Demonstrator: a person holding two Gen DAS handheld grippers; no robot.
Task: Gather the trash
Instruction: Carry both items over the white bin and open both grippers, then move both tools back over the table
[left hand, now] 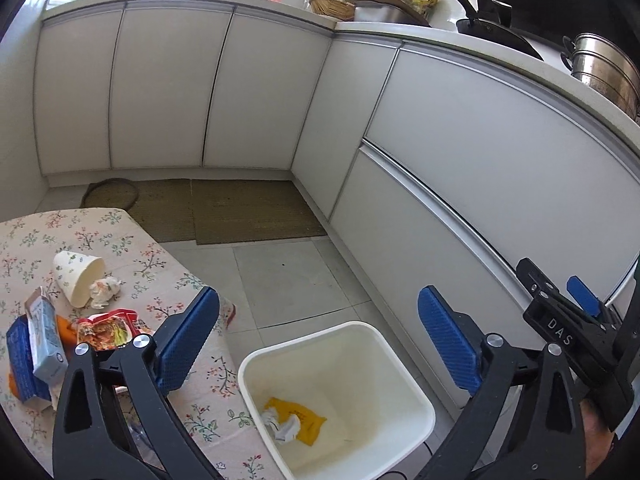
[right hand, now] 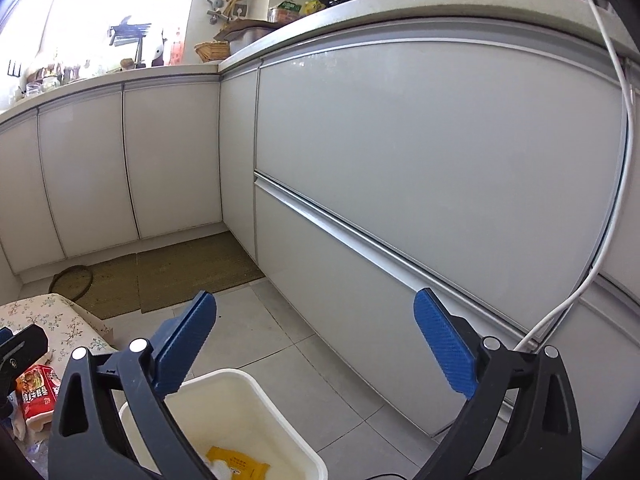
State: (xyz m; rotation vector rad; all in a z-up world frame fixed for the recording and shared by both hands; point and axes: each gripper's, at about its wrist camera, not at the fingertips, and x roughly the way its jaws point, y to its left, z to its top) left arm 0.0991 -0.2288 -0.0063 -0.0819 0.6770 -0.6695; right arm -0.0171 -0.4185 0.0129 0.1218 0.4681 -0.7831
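A white bin (left hand: 412,396) stands on the floor beside the table and holds a yellow packet (left hand: 304,420) and crumpled paper (left hand: 286,426). My left gripper (left hand: 318,344) is open and empty above the bin. On the floral table (left hand: 180,292) lie a tipped paper cup (left hand: 78,276), a crumpled tissue (left hand: 105,290), a red snack wrapper (left hand: 108,328) and blue cartons (left hand: 36,356). My right gripper (right hand: 316,344) is open and empty above the bin (right hand: 280,412); it also shows at the right of the left wrist view (left hand: 576,312). The wrapper (right hand: 38,392) shows at the left.
White kitchen cabinets (left hand: 480,160) run along the back and right. Brown mats (left hand: 240,212) lie on the tiled floor (left hand: 300,280). Pots (left hand: 604,68) and clutter sit on the counter. A white cable (right hand: 616,208) hangs down at the right.
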